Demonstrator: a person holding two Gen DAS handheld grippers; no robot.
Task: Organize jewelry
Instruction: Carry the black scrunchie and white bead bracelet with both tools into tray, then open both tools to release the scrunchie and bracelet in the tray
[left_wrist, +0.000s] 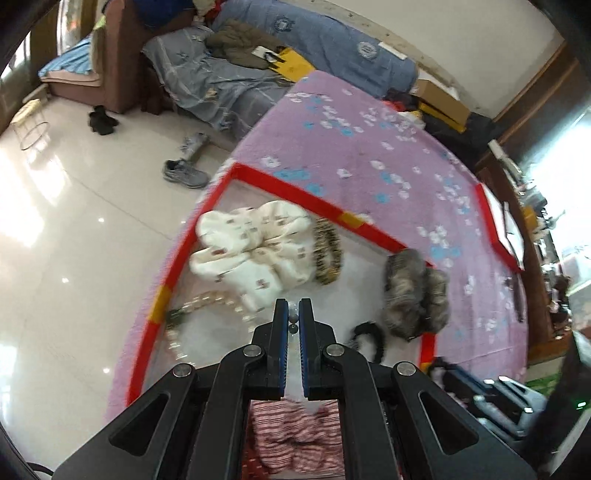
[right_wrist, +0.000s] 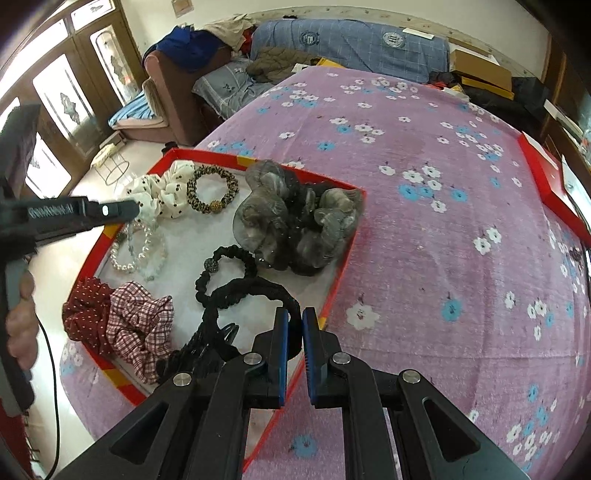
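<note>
L gripper (left_wrist: 293, 306) is sitting low over the red-rimmed tray (left_wrist: 295, 188), jaws pressed nearly together w/ a couple of small beads (left_wrist: 293, 322) showing in the slit, so it is probably pinching a bead strand, tho the rest of that strand is hiding behind the fingers. The pearl bracelets (left_wrist: 207, 299) are lying just left of and slightly ahead of its tips, curving along the tray's left rim, w/ the white scrunchie (left_wrist: 251, 243) and leopard hair tie (left_wrist: 327, 254) straight ahead and the grey scrunchie (left_wrist: 413, 291) off to the right. So the L side is the nearer one for anything beaded; any lift is likely needing to go up and away from the rim. R gripper (right_wrist: 295, 314) is hovering at the tray's near right edge, jaws drawn close w/ a slim gap; the black band (right_wrist: 251, 291) is looping right behind its left finger, and I cannot tell whether it is being nipped. The R view is giving what the L view isn't: the whole layout, i.e. two bead rings (right_wrist: 136, 251) lying flat just below the L gripper's nose (right_wrist: 125, 210), checked scrunchie (right_wrist: 140, 321) in the near corner, plus the person's hand (right_wrist: 22, 325) on the L handle. The L view alone is showing the beads in the slit.
</note>
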